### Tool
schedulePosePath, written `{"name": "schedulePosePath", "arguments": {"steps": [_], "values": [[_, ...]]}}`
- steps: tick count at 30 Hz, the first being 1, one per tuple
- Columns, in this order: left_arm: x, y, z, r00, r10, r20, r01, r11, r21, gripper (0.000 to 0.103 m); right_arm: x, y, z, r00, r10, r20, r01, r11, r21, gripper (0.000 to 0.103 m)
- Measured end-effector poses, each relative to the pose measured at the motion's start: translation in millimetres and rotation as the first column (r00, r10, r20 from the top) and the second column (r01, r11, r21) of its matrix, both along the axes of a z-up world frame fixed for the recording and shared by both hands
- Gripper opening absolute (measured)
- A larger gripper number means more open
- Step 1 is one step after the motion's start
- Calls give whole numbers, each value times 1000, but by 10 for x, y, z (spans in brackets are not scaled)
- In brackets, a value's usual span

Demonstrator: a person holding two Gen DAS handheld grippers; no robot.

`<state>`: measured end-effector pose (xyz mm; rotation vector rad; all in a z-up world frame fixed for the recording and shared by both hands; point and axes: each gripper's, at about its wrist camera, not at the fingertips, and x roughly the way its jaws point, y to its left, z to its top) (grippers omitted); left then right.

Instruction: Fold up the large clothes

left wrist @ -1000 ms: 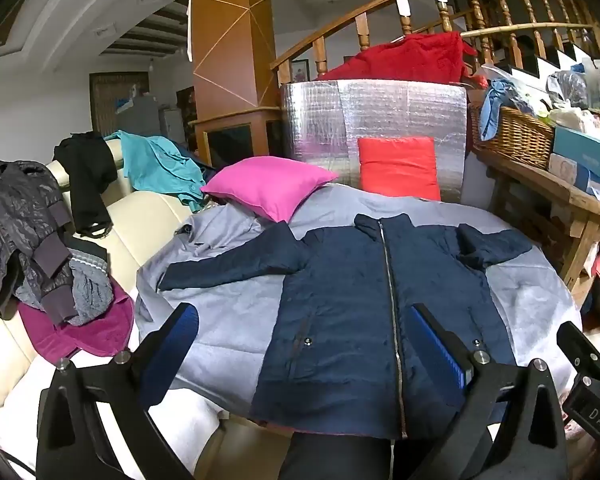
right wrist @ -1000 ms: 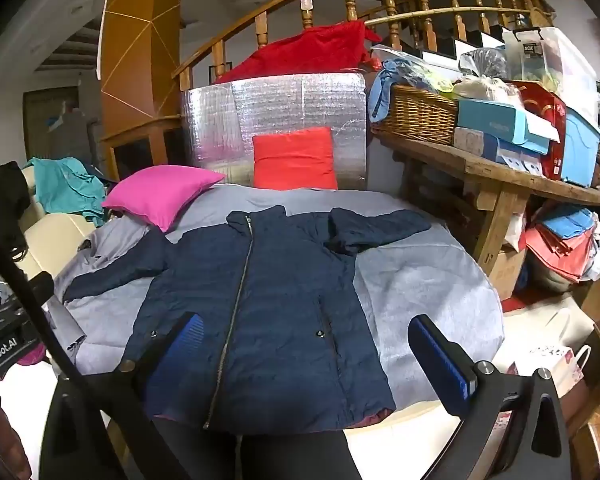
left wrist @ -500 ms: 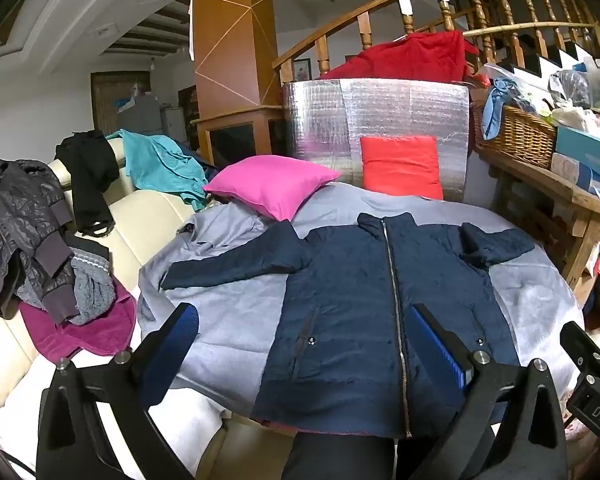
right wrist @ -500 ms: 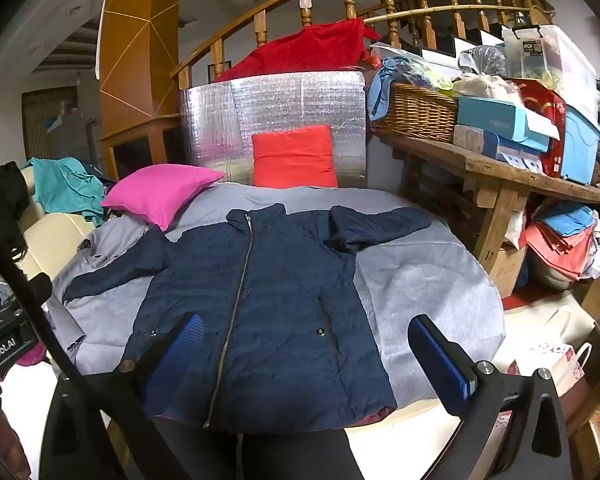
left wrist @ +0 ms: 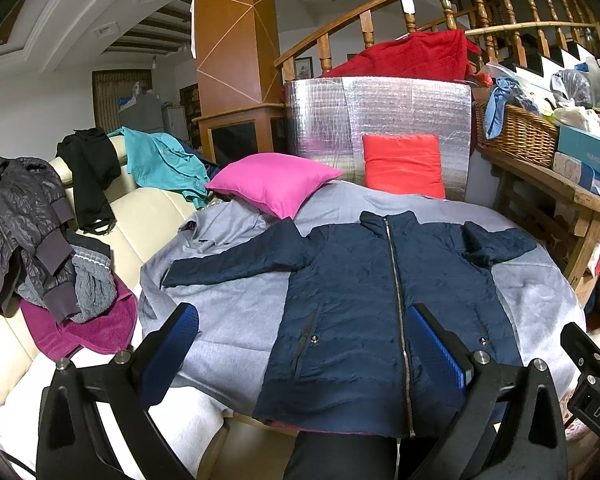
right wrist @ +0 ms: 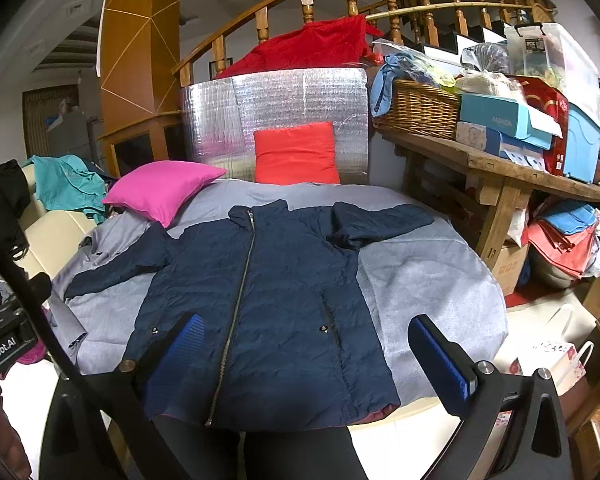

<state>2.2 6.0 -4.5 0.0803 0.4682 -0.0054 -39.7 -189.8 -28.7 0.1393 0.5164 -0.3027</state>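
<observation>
A navy zipped jacket [left wrist: 352,300] lies flat, front up, on a round table under a grey cloth [left wrist: 228,312]. Its left sleeve stretches out to the left and its right sleeve is bent inward. It also shows in the right wrist view [right wrist: 260,300]. My left gripper [left wrist: 304,344] is open and empty, held above the jacket's lower hem. My right gripper [right wrist: 304,344] is open and empty, over the hem's right side. Neither touches the jacket.
A pink pillow [left wrist: 272,188] and a red pillow [left wrist: 402,164] sit at the table's far edge before a silver foil panel [left wrist: 380,112]. A cream sofa [left wrist: 140,216] with piled clothes is left. A wooden bench [right wrist: 500,168] with a basket and boxes is right.
Both views have shifted very slightly; the jacket sits a touch more to the right in the left wrist view. Both grippers stay open and the jacket has not moved.
</observation>
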Motion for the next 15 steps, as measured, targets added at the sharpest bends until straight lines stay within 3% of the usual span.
{"name": "schedulePosePath", "arguments": {"steps": [15], "values": [[4, -9, 1, 1000, 1, 4, -1, 1000, 5, 102, 23, 53, -15, 1000, 15, -14, -15, 1000, -3, 103]]}}
